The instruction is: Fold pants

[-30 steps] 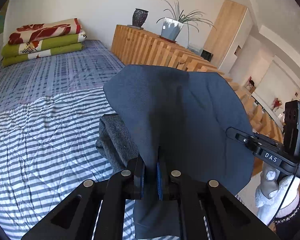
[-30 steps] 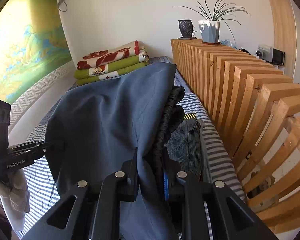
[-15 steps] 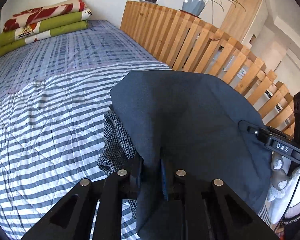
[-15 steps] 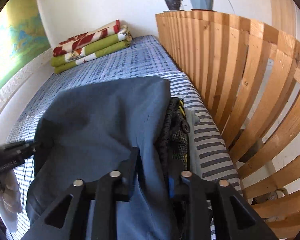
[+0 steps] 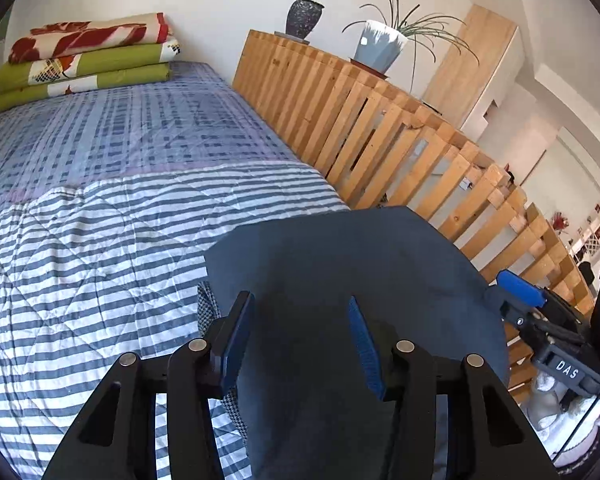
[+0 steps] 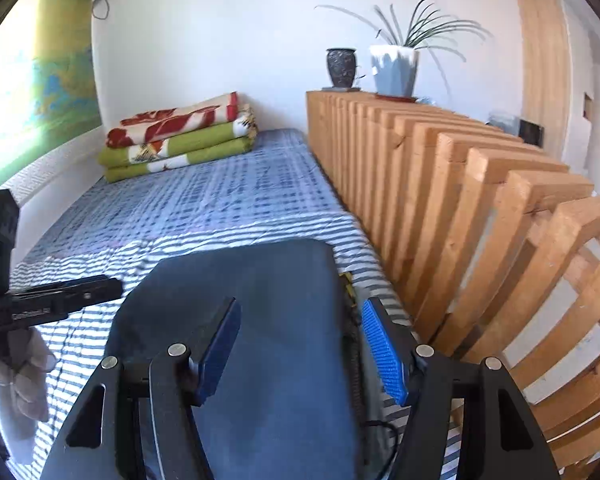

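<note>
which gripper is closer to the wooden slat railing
Right. The right gripper hangs over the pants' edge beside the railing; the left gripper is farther out.

The pants point(image 5: 340, 264) are matt, smooth dark-blue cloth on the bed point(image 5: 100, 240) — quilted striped cotton, faintly creased. Along its right edge, the slatted partition point(image 5: 400, 132) — raw, knotty wood.
</note>
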